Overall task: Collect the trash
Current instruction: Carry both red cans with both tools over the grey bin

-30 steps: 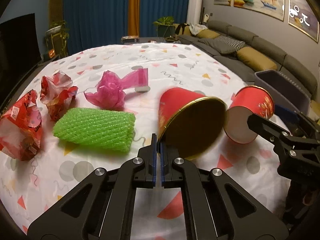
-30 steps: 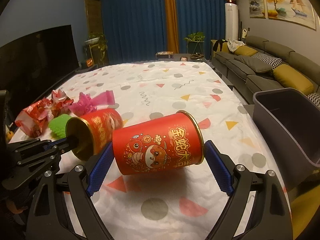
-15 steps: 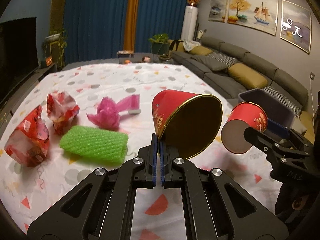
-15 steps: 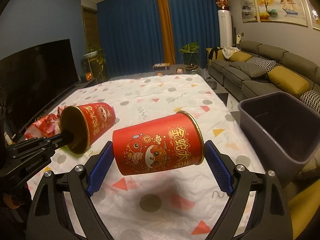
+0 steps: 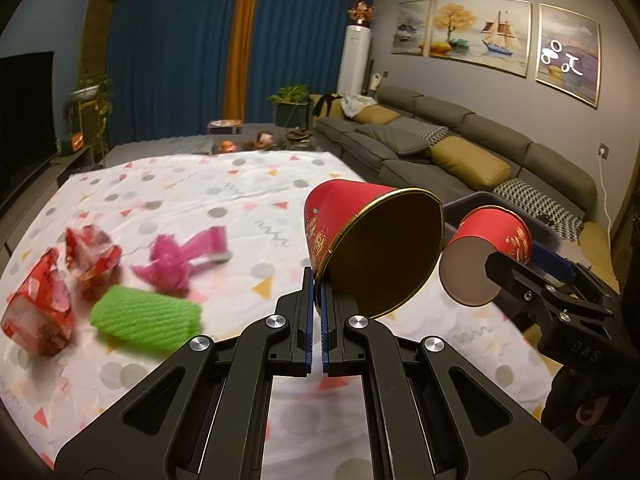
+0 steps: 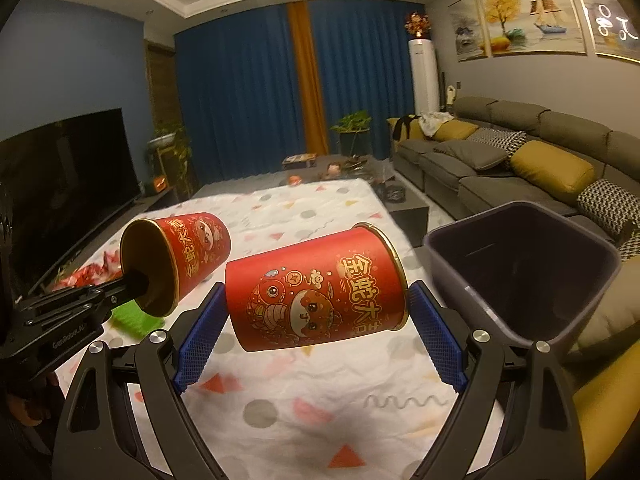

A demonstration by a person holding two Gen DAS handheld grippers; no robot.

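My left gripper [image 5: 318,292] is shut on the gold rim of a red can [image 5: 372,248], held in the air with its open mouth toward the camera; the same can [image 6: 180,260] shows at left in the right wrist view. My right gripper [image 6: 318,316] is shut on a second red can [image 6: 320,292] printed with cartoon figures, clamped end to end between the blue pads [image 6: 198,340]. That can [image 5: 488,254] hangs at the right of the left wrist view. A dark grey bin [image 6: 528,272] stands open at the table's right, beside the right-hand can.
On the patterned tablecloth [image 5: 200,200] lie a green foam net [image 5: 148,318], a pink wrapper [image 5: 180,260] and two crumpled red wrappers [image 5: 40,304]. A grey sofa [image 5: 460,152] runs along the right wall. A television [image 6: 60,176] stands at left.
Both grippers have risen with their cans, well above the table now, and have swung toward the bin, which looms larger in the right wrist view.
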